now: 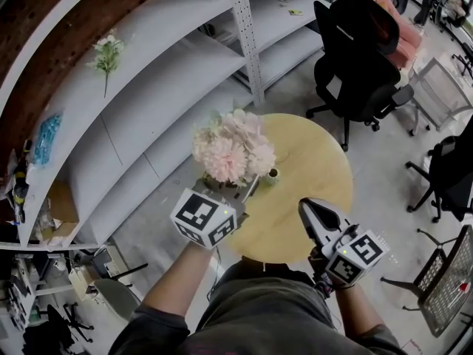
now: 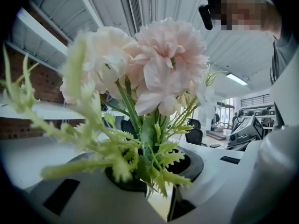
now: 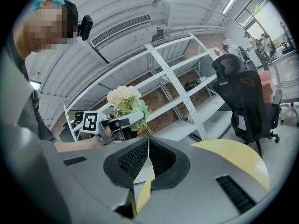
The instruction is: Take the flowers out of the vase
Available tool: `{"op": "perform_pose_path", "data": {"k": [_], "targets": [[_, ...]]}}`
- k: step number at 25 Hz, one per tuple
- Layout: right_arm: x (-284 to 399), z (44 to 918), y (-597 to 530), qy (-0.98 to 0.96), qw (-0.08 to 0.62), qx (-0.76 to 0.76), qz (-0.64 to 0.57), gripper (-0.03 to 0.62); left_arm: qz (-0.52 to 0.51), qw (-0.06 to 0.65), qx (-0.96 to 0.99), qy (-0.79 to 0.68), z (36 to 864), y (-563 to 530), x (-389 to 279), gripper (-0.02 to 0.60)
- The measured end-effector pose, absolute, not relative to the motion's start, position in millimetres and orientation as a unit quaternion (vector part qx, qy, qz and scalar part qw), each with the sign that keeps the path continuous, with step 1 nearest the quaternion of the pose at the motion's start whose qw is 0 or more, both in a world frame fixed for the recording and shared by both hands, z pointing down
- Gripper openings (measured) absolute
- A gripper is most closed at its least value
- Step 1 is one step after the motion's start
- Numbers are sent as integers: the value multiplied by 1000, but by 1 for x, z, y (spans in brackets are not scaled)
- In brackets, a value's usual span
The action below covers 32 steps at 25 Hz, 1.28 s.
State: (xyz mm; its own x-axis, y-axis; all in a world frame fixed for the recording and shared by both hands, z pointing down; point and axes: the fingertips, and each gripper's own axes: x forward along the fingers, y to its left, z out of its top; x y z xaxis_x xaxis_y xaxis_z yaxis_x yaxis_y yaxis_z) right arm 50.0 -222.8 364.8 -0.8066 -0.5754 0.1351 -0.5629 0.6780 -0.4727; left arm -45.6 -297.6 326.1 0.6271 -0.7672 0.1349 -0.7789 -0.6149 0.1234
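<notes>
A bunch of pale pink flowers [image 1: 230,150] with green leaves is lifted over the round yellow table [image 1: 318,161]. My left gripper [image 1: 225,191] is shut on its stems. In the left gripper view the stems and leaves [image 2: 147,155] sit pinched between the jaws of the left gripper [image 2: 154,171], with the blooms [image 2: 166,59] above them. A small vase [image 1: 273,174] stands on the table just right of the bunch. My right gripper [image 1: 307,208] hovers over the table's near edge, shut and holding nothing. The right gripper view shows its jaws closed together [image 3: 148,146] and the flowers [image 3: 125,101] off to the left.
White curved shelves [image 1: 148,102] run behind the table, and a single flower sprig [image 1: 107,54] lies on one. A black office chair [image 1: 358,58] stands at the back right, with more chairs [image 1: 451,172] and a wire basket [image 1: 451,283] to the right.
</notes>
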Motion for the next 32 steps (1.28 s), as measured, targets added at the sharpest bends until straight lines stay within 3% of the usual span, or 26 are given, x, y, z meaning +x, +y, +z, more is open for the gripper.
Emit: {"op": "perform_pose_path", "data": {"k": [32], "targets": [[42,364,-233,926,3,-292,-240,15,32,103,899,-425,335,-308,-42,101]]}}
